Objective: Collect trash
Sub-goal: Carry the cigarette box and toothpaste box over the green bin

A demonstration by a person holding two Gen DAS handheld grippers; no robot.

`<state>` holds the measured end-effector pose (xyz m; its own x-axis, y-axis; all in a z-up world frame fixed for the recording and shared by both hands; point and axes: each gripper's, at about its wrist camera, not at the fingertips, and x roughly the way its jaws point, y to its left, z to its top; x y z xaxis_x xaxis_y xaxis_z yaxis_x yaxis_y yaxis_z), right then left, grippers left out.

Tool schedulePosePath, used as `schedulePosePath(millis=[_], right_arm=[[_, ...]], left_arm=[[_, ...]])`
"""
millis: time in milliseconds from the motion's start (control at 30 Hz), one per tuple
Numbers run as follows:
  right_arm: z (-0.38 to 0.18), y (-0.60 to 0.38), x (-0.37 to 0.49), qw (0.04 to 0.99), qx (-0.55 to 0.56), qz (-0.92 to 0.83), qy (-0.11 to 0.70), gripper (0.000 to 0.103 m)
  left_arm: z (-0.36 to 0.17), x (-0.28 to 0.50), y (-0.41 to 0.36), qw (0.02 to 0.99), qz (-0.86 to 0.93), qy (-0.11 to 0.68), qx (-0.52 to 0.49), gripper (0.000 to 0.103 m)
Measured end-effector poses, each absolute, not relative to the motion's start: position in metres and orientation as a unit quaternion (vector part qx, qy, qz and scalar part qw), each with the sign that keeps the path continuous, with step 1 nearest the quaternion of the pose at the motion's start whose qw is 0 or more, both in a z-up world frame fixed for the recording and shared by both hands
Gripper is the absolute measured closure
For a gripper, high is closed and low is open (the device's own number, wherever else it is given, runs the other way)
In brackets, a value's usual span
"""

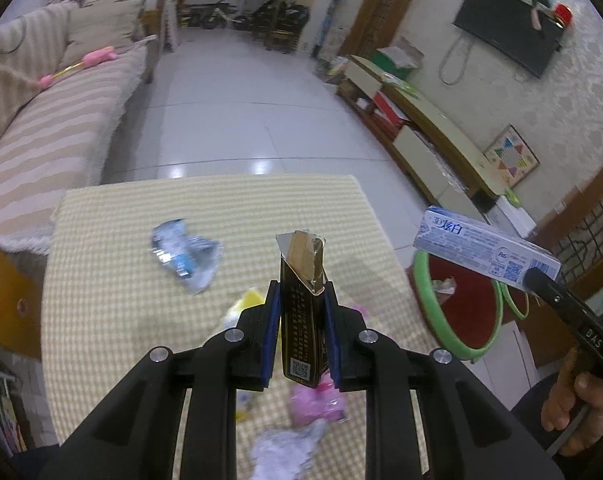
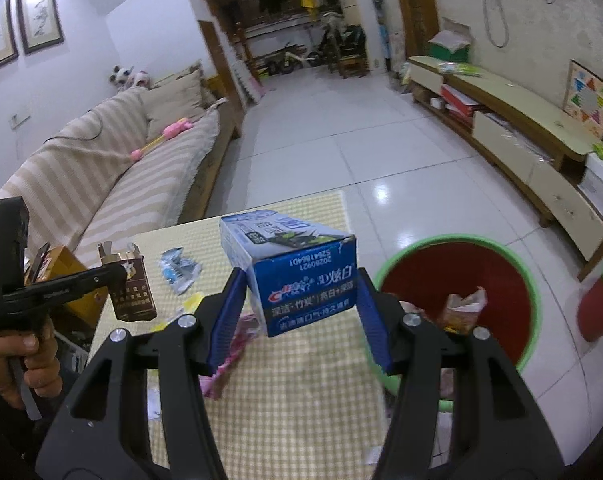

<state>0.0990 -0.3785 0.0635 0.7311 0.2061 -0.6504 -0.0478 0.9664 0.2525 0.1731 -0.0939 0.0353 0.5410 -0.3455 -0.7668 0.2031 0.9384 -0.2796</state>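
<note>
Left wrist view:
- L gripper (image 1: 301, 300): lower centre, jaws nearly closed, clamped on a dark cig pack (image 1: 300, 320); pack upright, torn flap at top.
- Table (image 1: 101, 240): checked yellow cloth, fills mid-frame.
- Wrapper (image 1: 185, 254): crumpled, blue/white, on cloth, left of centre, apart from the pack.
- Pink scrap (image 1: 317, 404) + white scrap (image 1: 285, 446): on cloth, bottom centre, behind the jaws.
- R gripper (image 1: 541, 280): right edge, gripping end of a toothpaste box (image 1: 481, 250); box above bin rim.
- Bin (image 1: 469, 312): green rim, red inside, on floor right of table; some trash inside.
- Hand (image 1: 573, 408): lower right, on the handle.

Right wrist view:
- R gripper (image 2: 303, 304): centre, jaws about half open, pressed on both sides of toothpaste box (image 2: 297, 276); box off the table.
- Bin (image 2: 453, 280): right of centre, just beside table (image 2: 301, 380); wrappers in it.
- L gripper (image 2: 119, 276): left, holding cig pack (image 2: 131, 292) above the cloth.
- Wrapper (image 2: 179, 270): on cloth, between the two grippers.
- Hand (image 2: 21, 356): lower left.
</note>
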Motion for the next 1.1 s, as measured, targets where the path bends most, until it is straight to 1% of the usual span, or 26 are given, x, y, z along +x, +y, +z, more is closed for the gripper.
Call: schedulePosePath(millis=[400,667,900,1100], right_arm=[[0.059,-0.456,0.080,0.923,0.147,-0.017,0.355,0.050],[0.047,-0.486,0.070,0.918,0.161,-0.077,0.354,0.050],[0.038,-0.500,0.068,0.911,0.167,-0.116,0.358,0.050],[0.028,-0.507,0.072,0.903,0.174,-0.135,0.370,0.050]], left_arm=[[0.051,0.192,-0.205,0.856,-0.244,0.452,-0.048,0.085],[0.050,0.198,-0.281,0.840,-0.293,0.456,-0.016,0.085],[0.042,0.199,-0.326,0.826,-0.320,0.464,0.005,0.085],[0.036,0.202,-0.347,0.819,-0.327,0.472,0.013,0.085]])
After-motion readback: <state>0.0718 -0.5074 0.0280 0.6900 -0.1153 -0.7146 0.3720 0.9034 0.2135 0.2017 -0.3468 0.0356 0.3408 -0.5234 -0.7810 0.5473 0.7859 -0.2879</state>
